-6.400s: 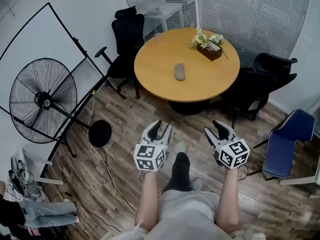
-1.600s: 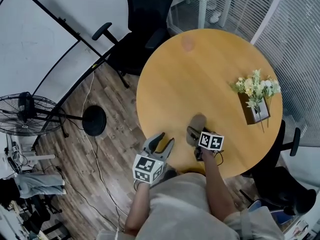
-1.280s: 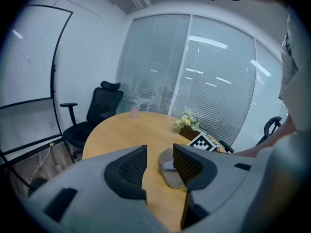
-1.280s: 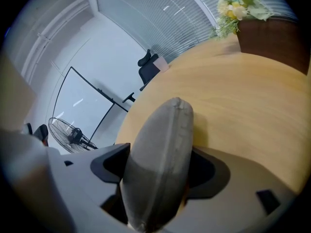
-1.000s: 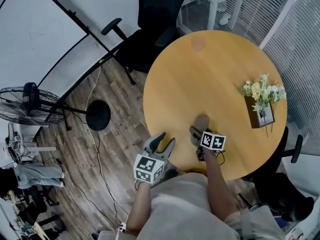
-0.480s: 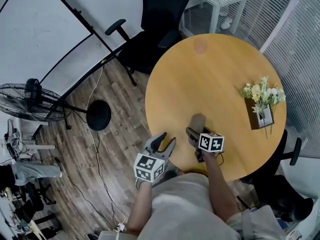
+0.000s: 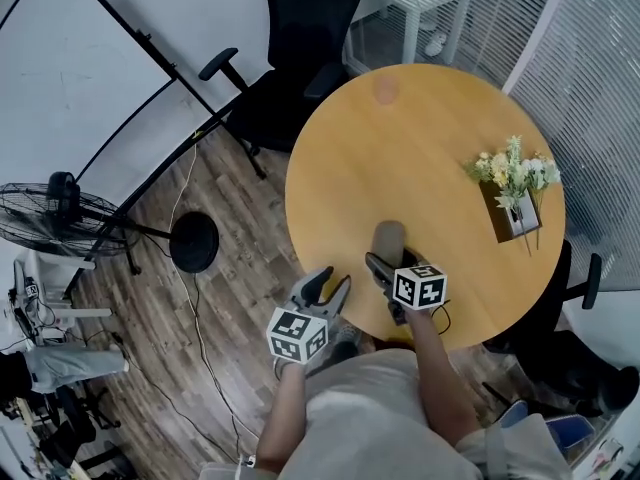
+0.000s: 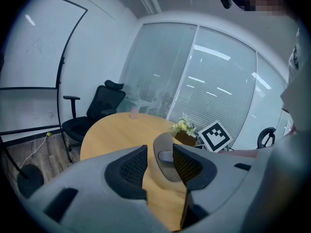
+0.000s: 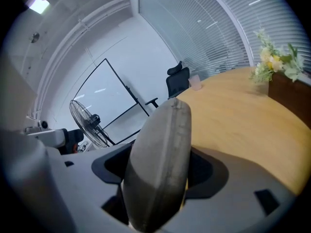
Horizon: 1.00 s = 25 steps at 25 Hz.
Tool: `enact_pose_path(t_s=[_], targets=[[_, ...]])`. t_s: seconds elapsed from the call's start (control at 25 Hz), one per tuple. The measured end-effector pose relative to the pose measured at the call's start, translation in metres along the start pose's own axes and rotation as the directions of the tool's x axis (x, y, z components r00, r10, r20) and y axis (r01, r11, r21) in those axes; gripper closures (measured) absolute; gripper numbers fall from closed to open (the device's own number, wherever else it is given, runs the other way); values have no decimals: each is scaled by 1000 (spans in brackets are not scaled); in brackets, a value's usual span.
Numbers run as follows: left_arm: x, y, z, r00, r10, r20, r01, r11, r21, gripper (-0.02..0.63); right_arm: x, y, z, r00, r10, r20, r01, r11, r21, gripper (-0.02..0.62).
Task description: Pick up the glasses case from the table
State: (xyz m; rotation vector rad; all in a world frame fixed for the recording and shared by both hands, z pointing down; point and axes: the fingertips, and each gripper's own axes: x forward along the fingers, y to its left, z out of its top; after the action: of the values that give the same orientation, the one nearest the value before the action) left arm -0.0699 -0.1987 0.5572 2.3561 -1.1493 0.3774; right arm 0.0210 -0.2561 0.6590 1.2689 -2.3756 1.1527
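The glasses case (image 7: pixel 388 240) is a grey oval pouch, held over the near edge of the round wooden table (image 7: pixel 420 138). My right gripper (image 7: pixel 384 266) is shut on it. In the right gripper view the glasses case (image 9: pixel 160 154) stands on edge between the two pads, clear of the tabletop. My left gripper (image 7: pixel 325 286) hangs open and empty just left of the table's near edge, over the floor. In the left gripper view the glasses case (image 8: pixel 165 154) shows beyond the open left gripper (image 8: pixel 159 166), apart from its pads.
A box of flowers (image 7: pixel 512 193) stands at the table's right side and a small pink cup (image 7: pixel 385 90) at its far edge. A black office chair (image 7: pixel 300 38) sits behind the table, another (image 7: pixel 570 348) at the right. A floor fan (image 7: pixel 60 213) and a stand base (image 7: pixel 194 245) are at the left.
My right gripper has risen with the glasses case and rolled, so the case now stands on edge above the table. The left gripper has hardly moved.
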Motion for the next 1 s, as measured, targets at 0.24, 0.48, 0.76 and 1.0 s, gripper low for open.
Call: enact_pose_path(t_s=[0.24,0.48,0.76,1.0], targets=[[-12,-1,2,999,-30,14,30,1000,6,446,-21,18,5,998,-22,60,24,999,-43,262],[-18,-2,-9,998,-66,6,66,998,-1,446,-45,30,-6,993,-46,111,54,996,-67,261],[-18,-11,-18,991,-131,-16,131,991,18,446,-70,40,-23,985,-103,141,116,989,-86,262],[-21,-24,-24,981,-191,-37,193,980,40,446,-88,48,-37,974,-159,164,177,979,-101,262]])
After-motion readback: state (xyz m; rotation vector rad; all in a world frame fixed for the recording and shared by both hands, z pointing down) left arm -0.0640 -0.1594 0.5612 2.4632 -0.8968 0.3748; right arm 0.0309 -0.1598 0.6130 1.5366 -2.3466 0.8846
